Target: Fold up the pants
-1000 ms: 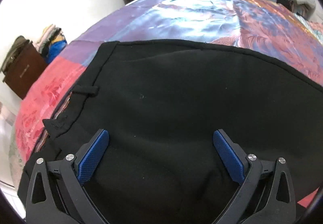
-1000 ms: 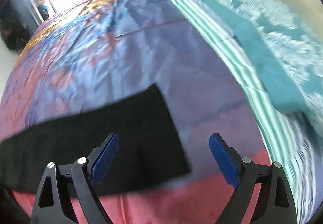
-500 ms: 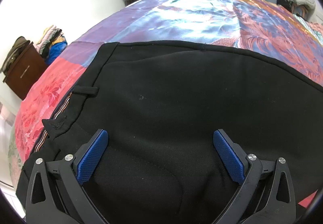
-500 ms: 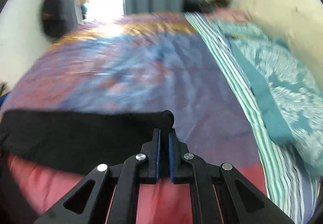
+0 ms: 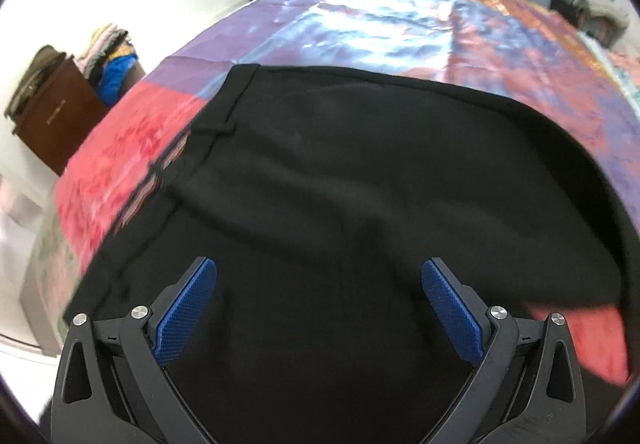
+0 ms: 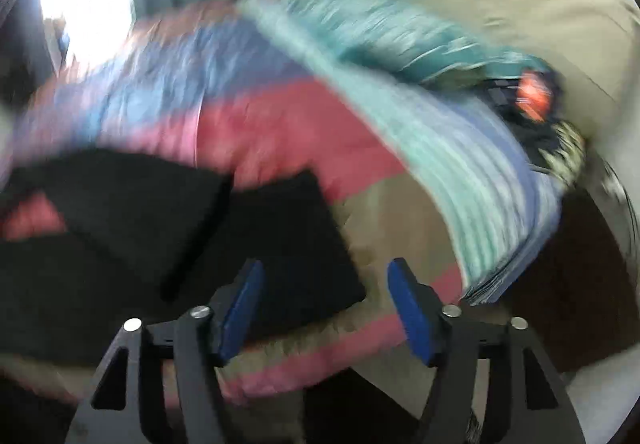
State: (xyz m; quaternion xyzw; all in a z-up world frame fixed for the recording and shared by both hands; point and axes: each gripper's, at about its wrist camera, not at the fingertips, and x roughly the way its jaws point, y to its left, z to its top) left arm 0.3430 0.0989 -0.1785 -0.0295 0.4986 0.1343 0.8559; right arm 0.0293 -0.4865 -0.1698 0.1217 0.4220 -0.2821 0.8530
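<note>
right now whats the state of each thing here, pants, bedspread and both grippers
black pants: spread on the bed, upper part rumpled, leg end lying flat, not gripped
bedspread: laid over the bed, lightly creased
left gripper: open above the pants, nothing between the pads
right gripper: jaws opening, nothing between them, view blurred

Matt black cloth pants (image 5: 360, 204) lie on a glossy satin bedspread (image 5: 380, 24).
</note>
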